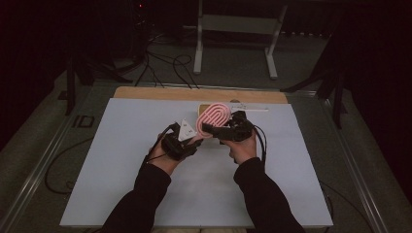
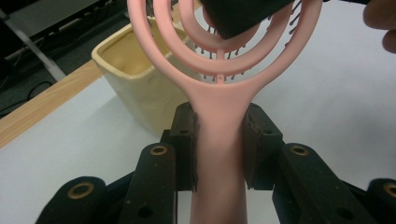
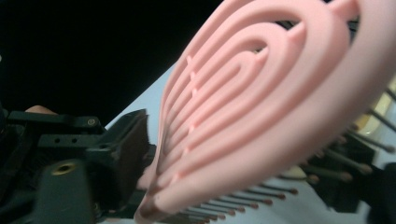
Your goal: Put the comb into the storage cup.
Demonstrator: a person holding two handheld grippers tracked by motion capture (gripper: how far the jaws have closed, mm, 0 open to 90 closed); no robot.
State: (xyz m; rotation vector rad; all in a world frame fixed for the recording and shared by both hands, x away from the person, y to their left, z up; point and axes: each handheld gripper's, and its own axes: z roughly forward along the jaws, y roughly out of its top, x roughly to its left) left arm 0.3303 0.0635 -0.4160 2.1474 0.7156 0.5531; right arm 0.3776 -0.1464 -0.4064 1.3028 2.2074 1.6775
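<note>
A pink vented hairbrush (image 1: pixel 216 115) is held above the white table top, between both hands. My left gripper (image 1: pixel 194 138) is shut on its handle; in the left gripper view the two pads (image 2: pixel 184 140) clamp the handle of the hairbrush (image 2: pixel 219 98) from both sides. My right gripper (image 1: pixel 206 128) reaches in from the right onto the brush head. In the right gripper view, the head of the hairbrush (image 3: pixel 261 93) lies between the jaws of my right gripper (image 3: pixel 240 163), one pad against the ribbed back, the other at the bristle tips.
A cream pot (image 2: pixel 135 79) stands just behind the brush, near the table's far edge (image 1: pixel 201 110). A wooden strip (image 1: pixel 160 93) borders the white mat (image 1: pixel 121 160). A thin white object (image 1: pixel 250 108) lies at the far right. Cables and a stand are on the floor beyond.
</note>
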